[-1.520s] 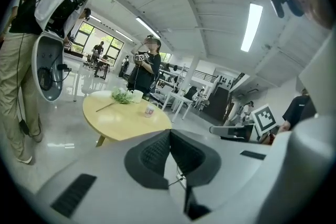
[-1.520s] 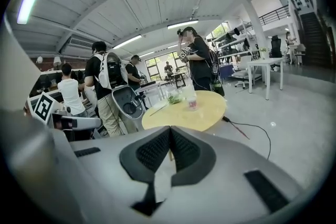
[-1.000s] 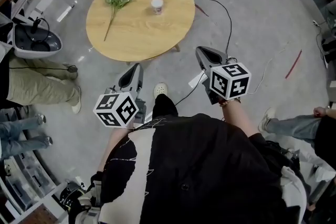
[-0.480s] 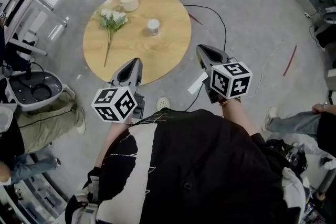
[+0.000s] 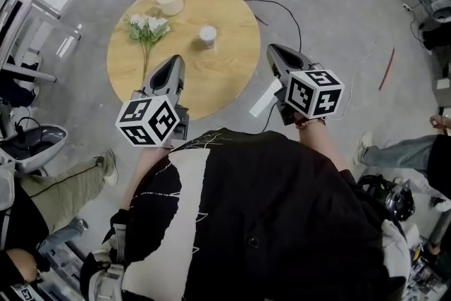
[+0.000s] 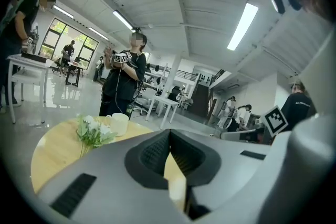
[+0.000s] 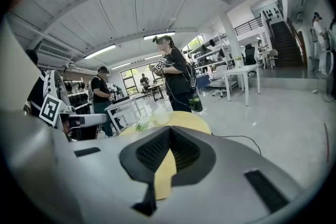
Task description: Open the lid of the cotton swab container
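Seeing the left gripper (image 5: pixel 172 62) and right gripper (image 5: pixel 272 50) shut and empty, I'd guess the cotton swab container (image 5: pixel 207 37), mid-table (image 5: pixel 225 81) by the flowers (image 5: pixel 146 28), is light and tippy: brace its body, flick the lid (image 5: pixel 207 31).

No word, number or brand name can be read anywhere. The only printed signs are black-and-white square code patterns, not letters. They stand on the faces of the marker cube (image 5: pixel 148 121) of the left gripper (image 5: pixel 173 61) and on the marker cube (image 5: pixel 315 92) of the right gripper (image 5: pixel 272 48). The cotton swab container (image 5: pixel 207 36), near the middle of the round table (image 5: pixel 225 77), carries a reddish band of print on its side, too small to make out.
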A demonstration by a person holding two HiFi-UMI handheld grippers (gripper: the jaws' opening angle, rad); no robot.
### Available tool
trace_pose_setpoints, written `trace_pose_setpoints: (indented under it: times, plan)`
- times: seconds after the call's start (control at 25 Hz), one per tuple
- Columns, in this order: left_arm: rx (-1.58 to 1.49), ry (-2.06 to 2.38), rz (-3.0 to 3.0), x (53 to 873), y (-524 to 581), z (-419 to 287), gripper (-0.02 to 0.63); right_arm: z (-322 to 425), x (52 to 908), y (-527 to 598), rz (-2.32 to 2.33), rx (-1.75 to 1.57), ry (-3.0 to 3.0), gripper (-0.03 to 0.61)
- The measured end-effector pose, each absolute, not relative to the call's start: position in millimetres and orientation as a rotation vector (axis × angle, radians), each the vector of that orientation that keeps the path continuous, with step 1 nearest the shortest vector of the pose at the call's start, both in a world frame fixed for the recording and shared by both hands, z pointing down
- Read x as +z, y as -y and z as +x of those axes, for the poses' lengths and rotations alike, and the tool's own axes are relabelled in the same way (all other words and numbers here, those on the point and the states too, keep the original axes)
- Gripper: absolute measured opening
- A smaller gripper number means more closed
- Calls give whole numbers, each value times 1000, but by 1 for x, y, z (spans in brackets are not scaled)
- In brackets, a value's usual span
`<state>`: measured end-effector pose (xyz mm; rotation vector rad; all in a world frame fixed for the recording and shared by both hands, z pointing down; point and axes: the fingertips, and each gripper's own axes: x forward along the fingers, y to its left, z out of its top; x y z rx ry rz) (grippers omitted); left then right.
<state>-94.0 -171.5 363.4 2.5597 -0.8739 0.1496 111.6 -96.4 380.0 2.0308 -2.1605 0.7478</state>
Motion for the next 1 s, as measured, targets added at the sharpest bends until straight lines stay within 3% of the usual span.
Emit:
trace_pose_setpoints:
  times: [1.0]
  plan:
    - [313,793,2554,467,222,-84,25,156,406,97,2182,875,1970,5]
